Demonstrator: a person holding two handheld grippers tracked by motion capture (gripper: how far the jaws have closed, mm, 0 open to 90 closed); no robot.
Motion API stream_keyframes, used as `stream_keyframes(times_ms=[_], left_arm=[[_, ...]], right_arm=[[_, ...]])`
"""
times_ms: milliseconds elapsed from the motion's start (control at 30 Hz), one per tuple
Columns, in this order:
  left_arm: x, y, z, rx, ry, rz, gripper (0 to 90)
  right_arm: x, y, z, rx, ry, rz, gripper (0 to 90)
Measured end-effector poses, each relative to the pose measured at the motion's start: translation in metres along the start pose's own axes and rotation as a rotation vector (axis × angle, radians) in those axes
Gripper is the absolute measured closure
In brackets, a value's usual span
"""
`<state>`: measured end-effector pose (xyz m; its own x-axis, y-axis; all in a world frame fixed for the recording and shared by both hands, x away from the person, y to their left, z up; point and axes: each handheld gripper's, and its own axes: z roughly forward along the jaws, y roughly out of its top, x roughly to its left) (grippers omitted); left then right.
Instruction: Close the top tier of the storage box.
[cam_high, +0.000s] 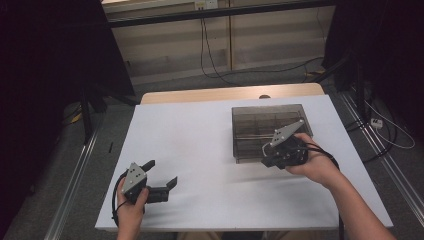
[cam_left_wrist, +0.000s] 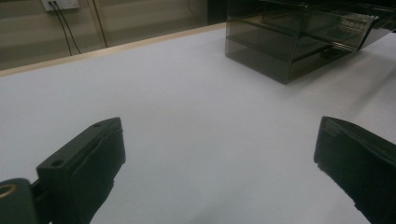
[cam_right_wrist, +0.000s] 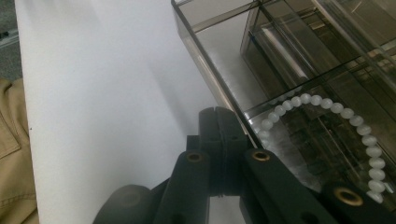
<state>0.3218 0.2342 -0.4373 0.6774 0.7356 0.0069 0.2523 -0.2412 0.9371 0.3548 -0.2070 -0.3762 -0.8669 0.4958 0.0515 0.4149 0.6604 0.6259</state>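
White tabletop (cam_high: 200, 150) under both grippers, bare and matte, with a strip of pale wood (cam_high: 225, 93) showing along its far edge. Beyond that, grey floor (cam_high: 165, 87), a beige wall (cam_high: 165, 45) with black cables (cam_high: 210, 55) hanging down, and dark curtains (cam_high: 45, 75) at either side. Metal rails (cam_high: 75, 180) along the floor on both flanks of the table.

Left gripper (cam_high: 160, 175) low over the near corner of the table, held in a hand (cam_high: 131, 210), jaws spread wide apart with nothing but white surface between them. Well ahead of those jaws and off to one side, a smoky see-through box (cam_left_wrist: 299, 37) with inner dividers, standing on the tabletop.

Right gripper (cam_right_wrist: 219, 130) held in the other hand (cam_high: 317, 167), jaws pressed together, tips just at the near wall of the same box (cam_high: 270, 130). No telling whether anything is pinched between them. Just beside the closed tips, inside the nearest compartment, a string of white beads (cam_right_wrist: 327, 105) lying in an open curve. Past the jaws, further compartments separated by clear partitions, one with a pale stick-like shape too dim to identify. A fold of tan cloth (cam_right_wrist: 14, 154) at the table's edge, away from the jaws.
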Motion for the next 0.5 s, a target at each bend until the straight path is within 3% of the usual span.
stream_keyframes(times_ms=[500], left_arm=[[0.0006,-0.0003,0.0001,0.002,-0.001,-0.003,2.3]], right_arm=[[-0.0050,0.0038,0.0017,-0.003,-0.019,0.001,90.0]])
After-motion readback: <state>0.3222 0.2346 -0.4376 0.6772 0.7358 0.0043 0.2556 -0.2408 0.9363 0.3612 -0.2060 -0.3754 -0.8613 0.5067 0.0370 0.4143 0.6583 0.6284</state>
